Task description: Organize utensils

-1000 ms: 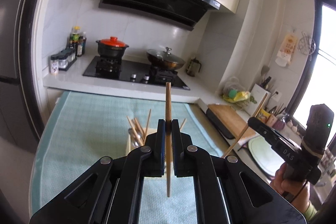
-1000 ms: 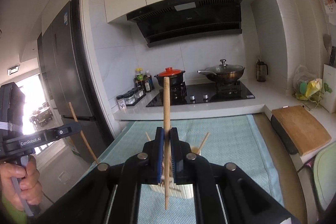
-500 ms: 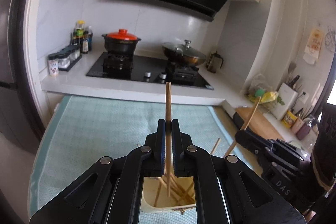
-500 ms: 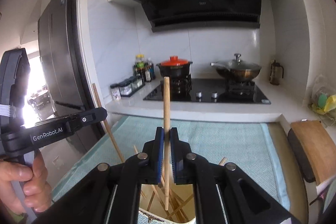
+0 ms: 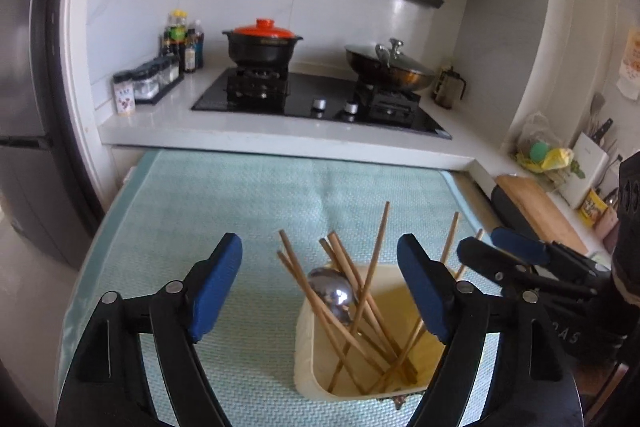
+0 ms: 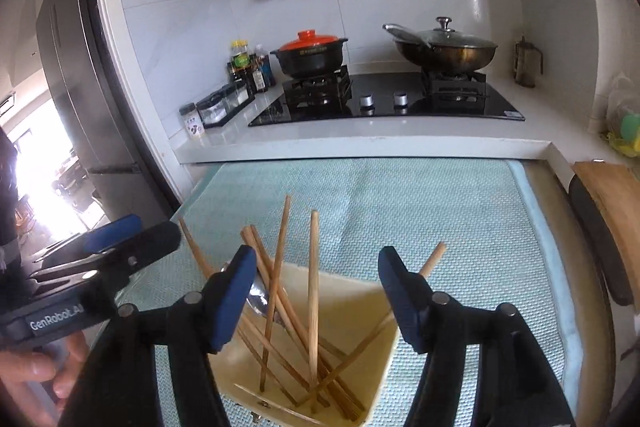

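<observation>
A cream utensil holder (image 5: 301, 343) stands on the teal mat (image 5: 200, 211), holding several wooden chopsticks (image 5: 374, 267) and a metal spoon (image 5: 332, 293). My left gripper (image 5: 320, 283) hovers just above the holder's left side. Its jaws are opening wide and its blue pads press on nothing. My right gripper (image 6: 318, 297) hangs over the same holder (image 6: 352, 303), its jaws also opening. The chopsticks (image 6: 313, 287) stand loose in the holder below it, none gripped. Each gripper shows in the other's view: the right gripper (image 5: 496, 249) on the right, the left gripper (image 6: 120, 243) on the left in a hand.
Behind the mat runs a white counter with a black hob, a red-lidded pot (image 5: 262, 43) and a lidded wok (image 5: 390, 67). Spice jars (image 5: 148, 85) stand at its left end. A wooden cutting board (image 5: 536, 211) lies to the right, and a dark fridge (image 6: 80, 87) to the left.
Both grippers came down toward the holder and opened. The single chopstick each one held upright is no longer between its pads and stands among those in the holder.
</observation>
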{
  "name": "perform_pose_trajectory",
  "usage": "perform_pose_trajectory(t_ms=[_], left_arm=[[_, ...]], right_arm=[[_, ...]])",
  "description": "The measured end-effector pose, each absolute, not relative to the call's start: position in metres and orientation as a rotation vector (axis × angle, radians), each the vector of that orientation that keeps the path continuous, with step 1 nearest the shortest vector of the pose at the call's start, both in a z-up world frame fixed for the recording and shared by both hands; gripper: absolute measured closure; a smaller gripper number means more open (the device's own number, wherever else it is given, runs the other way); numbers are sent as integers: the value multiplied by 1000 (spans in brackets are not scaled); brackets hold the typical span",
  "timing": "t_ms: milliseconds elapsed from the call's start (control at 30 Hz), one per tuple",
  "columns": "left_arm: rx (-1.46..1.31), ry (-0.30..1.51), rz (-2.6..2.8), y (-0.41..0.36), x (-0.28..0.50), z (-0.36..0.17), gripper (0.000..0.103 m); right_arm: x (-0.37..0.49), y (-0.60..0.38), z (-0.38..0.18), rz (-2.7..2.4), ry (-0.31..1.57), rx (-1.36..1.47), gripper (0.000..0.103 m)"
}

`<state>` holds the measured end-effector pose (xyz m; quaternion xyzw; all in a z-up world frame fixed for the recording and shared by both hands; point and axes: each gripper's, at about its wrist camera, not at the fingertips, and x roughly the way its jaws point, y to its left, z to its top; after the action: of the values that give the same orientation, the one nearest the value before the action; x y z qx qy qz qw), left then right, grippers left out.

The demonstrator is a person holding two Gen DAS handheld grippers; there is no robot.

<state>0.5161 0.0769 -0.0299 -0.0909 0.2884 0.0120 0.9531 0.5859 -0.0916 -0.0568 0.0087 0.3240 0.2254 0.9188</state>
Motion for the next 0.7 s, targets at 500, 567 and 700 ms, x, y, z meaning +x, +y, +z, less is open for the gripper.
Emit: perform_pose_trajectory(t_ms=[500, 567, 700], left_arm=[[1, 451, 205, 42, 344, -1, 1], [-18, 479, 176, 40, 323, -7, 0], [-62, 571, 202, 38, 290, -25, 1]], right_arm=[[450, -129, 4, 396, 520, -36, 21], [425, -131, 5, 400, 511, -41, 21], [375, -142, 0, 405, 502, -4, 21]])
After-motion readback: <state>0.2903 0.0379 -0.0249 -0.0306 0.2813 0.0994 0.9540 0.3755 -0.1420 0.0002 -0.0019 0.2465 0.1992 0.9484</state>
